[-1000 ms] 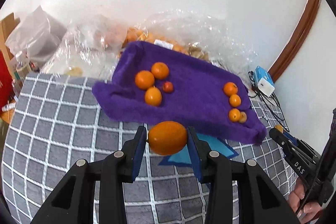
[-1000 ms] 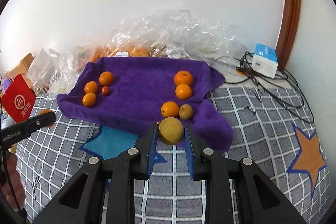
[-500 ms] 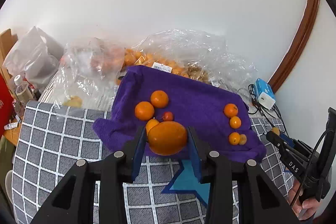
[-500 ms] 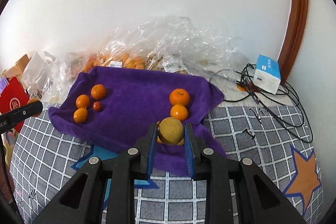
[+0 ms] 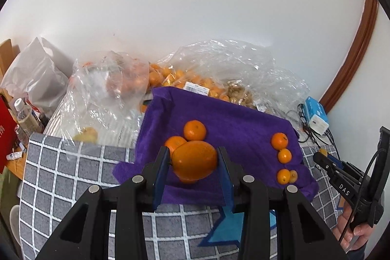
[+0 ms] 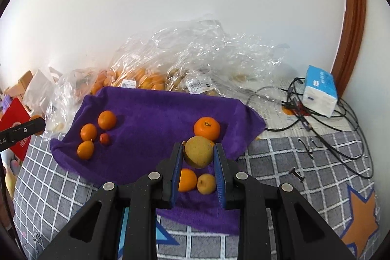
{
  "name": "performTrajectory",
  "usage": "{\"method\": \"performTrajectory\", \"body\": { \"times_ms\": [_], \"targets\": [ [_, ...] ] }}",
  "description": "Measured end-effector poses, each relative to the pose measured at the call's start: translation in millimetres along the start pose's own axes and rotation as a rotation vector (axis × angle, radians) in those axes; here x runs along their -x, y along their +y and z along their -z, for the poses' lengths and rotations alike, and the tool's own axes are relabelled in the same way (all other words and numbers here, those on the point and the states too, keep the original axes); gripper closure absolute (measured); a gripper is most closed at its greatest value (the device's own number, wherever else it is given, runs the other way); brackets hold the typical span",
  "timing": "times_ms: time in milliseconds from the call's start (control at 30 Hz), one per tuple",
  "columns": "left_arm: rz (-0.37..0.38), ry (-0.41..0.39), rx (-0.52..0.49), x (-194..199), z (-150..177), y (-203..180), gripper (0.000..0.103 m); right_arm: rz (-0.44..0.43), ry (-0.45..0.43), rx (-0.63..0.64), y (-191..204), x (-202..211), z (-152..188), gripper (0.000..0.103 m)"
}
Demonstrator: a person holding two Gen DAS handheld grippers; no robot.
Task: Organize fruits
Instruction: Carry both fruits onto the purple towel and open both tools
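A purple towel (image 5: 238,128) (image 6: 156,123) lies on the checked tablecloth. My left gripper (image 5: 193,163) is shut on a large orange (image 5: 195,162), held above the towel's left group of oranges (image 5: 194,130). My right gripper (image 6: 198,155) is shut on a round brownish-yellow fruit (image 6: 198,154), held above the towel's right group: an orange (image 6: 207,128), another orange (image 6: 187,179) and a small yellow fruit (image 6: 206,184). The left group (image 6: 89,132) with a small red fruit (image 6: 104,138) shows in the right wrist view.
Clear plastic bags of fruit (image 6: 170,65) (image 5: 185,79) lie behind the towel against the white wall. A blue-white box (image 6: 320,94) and black cables (image 6: 336,138) sit at right. A red bag (image 6: 14,126), bottles (image 5: 23,118) and a grey bag (image 5: 36,74) stand at left.
Both grippers have moved forward over the towel with their fruits still held. The fruit groups on the towel now sit under and just past the fingertips.
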State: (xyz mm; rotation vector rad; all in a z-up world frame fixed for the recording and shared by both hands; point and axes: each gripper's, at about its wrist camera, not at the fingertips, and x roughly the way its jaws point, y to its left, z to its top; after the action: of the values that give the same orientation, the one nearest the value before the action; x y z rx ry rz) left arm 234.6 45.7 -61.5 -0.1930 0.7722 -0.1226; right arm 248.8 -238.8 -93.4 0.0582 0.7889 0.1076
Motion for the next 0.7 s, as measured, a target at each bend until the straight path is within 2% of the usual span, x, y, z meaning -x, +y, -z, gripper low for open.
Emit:
{"method": "performTrajectory", "body": {
  "times_ms": [300,700],
  "targets": [
    [-0.016,0.031,0.01,-27.2,-10.4,15.4,0.066,-0.059,0.059,-0.009,6.0,-48.2,-10.6,0.078],
    [0.025,0.107,0.023,-66.0,-4.9,20.4,0.066,-0.055,0.161,0.065,33.9,-109.8,-6.1,0.078]
  ]
}}
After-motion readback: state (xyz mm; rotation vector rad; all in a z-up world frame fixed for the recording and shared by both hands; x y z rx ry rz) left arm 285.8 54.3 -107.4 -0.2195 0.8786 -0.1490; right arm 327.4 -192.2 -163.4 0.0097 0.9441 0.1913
